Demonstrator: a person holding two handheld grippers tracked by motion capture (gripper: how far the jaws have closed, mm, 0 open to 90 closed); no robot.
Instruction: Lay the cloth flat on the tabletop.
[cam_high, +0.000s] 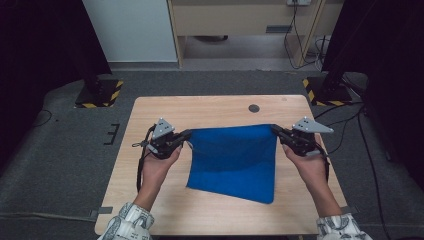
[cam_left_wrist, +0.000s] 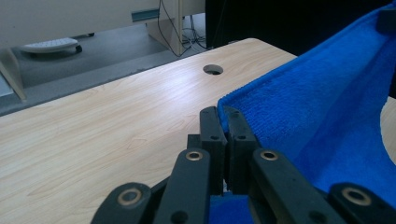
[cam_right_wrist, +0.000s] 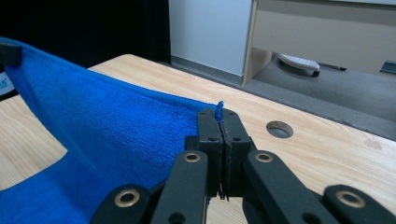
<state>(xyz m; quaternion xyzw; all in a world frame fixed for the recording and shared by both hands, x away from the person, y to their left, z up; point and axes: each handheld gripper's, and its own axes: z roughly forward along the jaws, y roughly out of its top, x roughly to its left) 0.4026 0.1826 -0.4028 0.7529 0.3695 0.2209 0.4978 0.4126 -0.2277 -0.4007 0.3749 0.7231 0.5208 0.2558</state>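
- Cloth (cam_high: 234, 160): blue terry, held up by its two far corners over the middle of the bench (cam_high: 150, 200); top edge stretched between the grippers, near edge resting on the wood, near-right corner lowest
- Left gripper (cam_high: 187, 134): jaws clamped tight on the cloth's far-left corner; its own view shows the hem pinched between them
- Right gripper (cam_high: 274, 128): jaws clamped tight on the far-right corner; a tuft of blue sticks up at the tips
- Hands (cam_high: 159, 167) come in from the near edge, well apart, patterned sleeves at the wrists
- Round hole (cam_high: 254, 108) in the bench beyond the cloth, uncovered
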